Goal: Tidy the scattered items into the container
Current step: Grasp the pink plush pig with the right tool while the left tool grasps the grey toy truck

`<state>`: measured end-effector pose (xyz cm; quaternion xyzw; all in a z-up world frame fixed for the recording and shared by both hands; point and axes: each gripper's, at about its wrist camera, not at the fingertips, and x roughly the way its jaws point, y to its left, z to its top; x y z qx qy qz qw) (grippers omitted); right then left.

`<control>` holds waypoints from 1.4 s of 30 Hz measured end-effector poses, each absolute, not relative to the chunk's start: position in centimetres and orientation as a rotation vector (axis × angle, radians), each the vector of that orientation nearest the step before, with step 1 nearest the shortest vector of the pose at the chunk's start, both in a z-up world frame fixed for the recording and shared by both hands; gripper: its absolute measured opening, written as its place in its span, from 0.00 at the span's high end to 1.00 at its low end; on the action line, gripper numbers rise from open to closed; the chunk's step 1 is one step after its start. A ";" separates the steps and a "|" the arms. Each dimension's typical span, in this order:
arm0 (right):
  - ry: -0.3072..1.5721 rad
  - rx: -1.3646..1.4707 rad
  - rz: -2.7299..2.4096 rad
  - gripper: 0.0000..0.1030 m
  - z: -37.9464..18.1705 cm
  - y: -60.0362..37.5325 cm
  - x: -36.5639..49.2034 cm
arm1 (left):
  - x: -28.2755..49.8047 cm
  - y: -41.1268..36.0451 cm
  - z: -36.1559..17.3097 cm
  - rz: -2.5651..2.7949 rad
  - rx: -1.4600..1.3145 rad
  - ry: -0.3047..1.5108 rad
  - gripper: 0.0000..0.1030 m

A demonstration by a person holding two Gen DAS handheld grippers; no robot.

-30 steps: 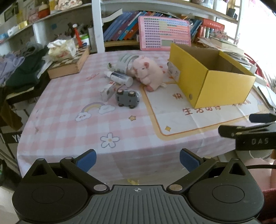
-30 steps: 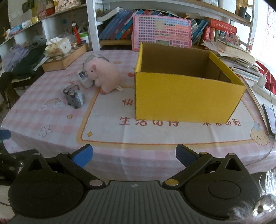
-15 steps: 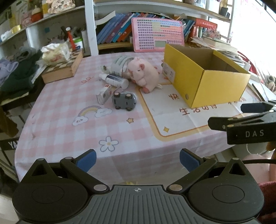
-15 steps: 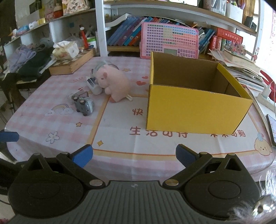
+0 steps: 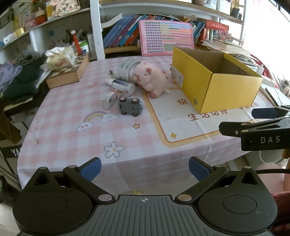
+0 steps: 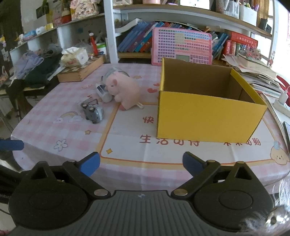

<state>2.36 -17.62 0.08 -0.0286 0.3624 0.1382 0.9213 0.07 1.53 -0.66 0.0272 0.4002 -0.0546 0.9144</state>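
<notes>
We saw the yellow box [image 6: 208, 116] standing open-topped on the table [image 6: 126, 156], and we used it as our landmark. Nothing showed inside the part of the box that we could see. To the left of the box, near its corner, lay the pink pig [image 5: 150, 79], a plush toy resting on its side. Just behind the pig, farther from the box, a clear jar [image 5: 126, 69] lay tipped over, touching the pig. A white bottle [image 5: 120, 85] lay on its side left of the pig, and a small carton [image 5: 108, 99] lay just in front of that bottle. The grey car [image 5: 130, 106], the thing nearest to us in the cluster, sat beside the carton, well left of the box. We held the left tool [image 5: 144, 169] over the near table edge, in front of the box and to its left; its blue-tipped jaws stood wide apart with nothing between them. The right tool [image 6: 141, 163] hung over the near edge directly in front of the box; its jaws had just been closing a little, yet they were spread wide and gripped nothing. Behind the box a pink board [image 6: 182, 49] leaned against the shelf [image 6: 163, 12].
</notes>
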 end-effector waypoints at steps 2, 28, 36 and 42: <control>0.741 -0.069 0.297 0.13 0.2 -17.4 2.1 | -0.1 1.6 -0.6 -0.108 0.055 0.817 0.00; 0.660 -0.273 0.551 0.14 1.1 -12.1 12.4 | 7.2 2.3 -0.7 0.028 0.025 0.790 0.00; 0.668 -0.319 0.585 0.14 1.0 -10.6 17.3 | 11.3 1.7 -1.8 0.014 0.065 0.813 0.01; 0.705 -0.375 0.606 0.13 0.3 -8.6 20.4 | 14.0 1.0 -2.6 -0.014 0.074 0.825 0.05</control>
